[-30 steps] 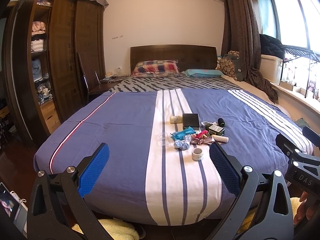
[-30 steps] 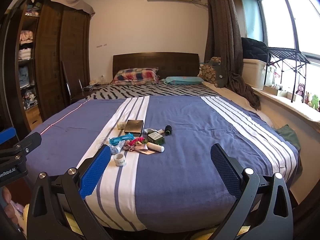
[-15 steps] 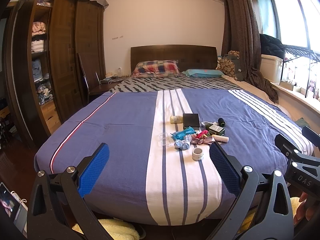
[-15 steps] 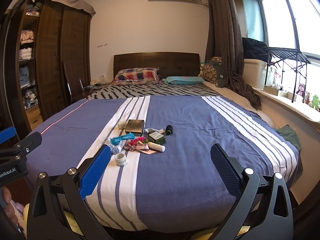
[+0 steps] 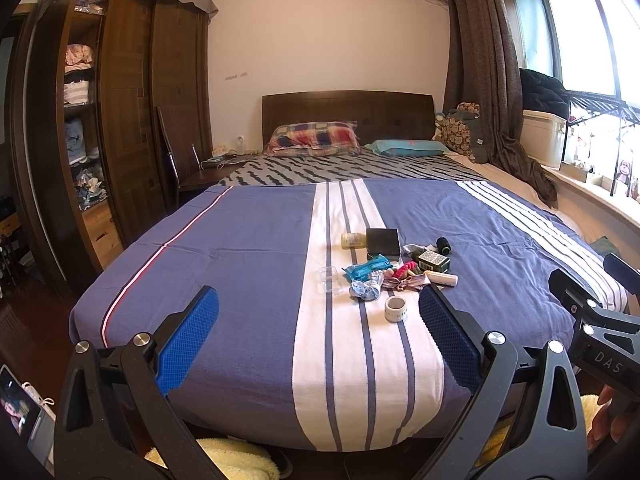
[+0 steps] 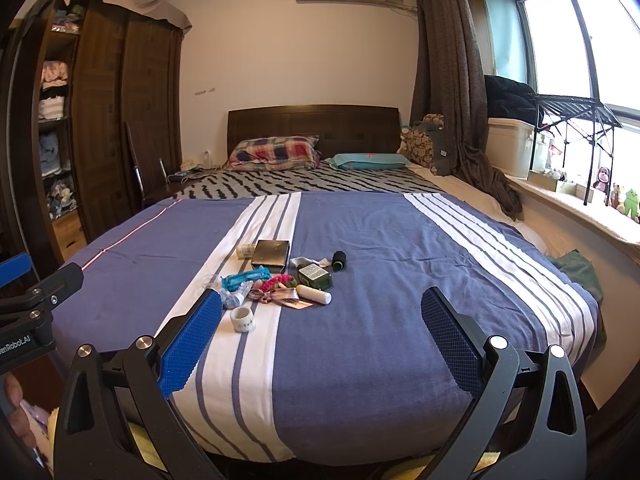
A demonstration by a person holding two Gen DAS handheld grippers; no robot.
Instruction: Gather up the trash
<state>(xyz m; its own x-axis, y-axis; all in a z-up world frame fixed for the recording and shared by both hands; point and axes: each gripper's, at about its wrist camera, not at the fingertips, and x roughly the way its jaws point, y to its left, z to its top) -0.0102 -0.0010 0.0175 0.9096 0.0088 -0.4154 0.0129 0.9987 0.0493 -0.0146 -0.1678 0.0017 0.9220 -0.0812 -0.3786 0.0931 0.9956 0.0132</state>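
A heap of small items lies mid-bed on the blue striped cover point(image 5: 240, 264): a tape roll point(image 5: 395, 309) point(image 6: 243, 319), a teal wrapper point(image 5: 366, 267) point(image 6: 242, 278), a crumpled blue-white scrap point(image 5: 366, 290), a clear plastic box point(image 5: 330, 280), a white tube point(image 5: 442, 279) point(image 6: 314, 294), a green bottle point(image 6: 315, 275), a black box point(image 5: 383, 241) point(image 6: 272, 253), a dark spool point(image 6: 339, 260). My left gripper point(image 5: 318, 328) is open at the bed's foot, short of the heap. My right gripper point(image 6: 320, 330) is open too, right of the heap, holding nothing.
A dark wardrobe point(image 5: 120, 120) and a chair point(image 5: 176, 152) stand on the left. Pillows point(image 5: 312, 138) lie by the headboard. A curtain point(image 6: 460, 100), a storage bin point(image 6: 512, 148) and a windowsill with toys point(image 6: 616, 196) run along the right. A yellow mat point(image 5: 236, 458) lies on the floor below.
Both grippers have drifted very slightly; the heap sits a touch higher and nearer in the right wrist view. Nothing was taken hold of.
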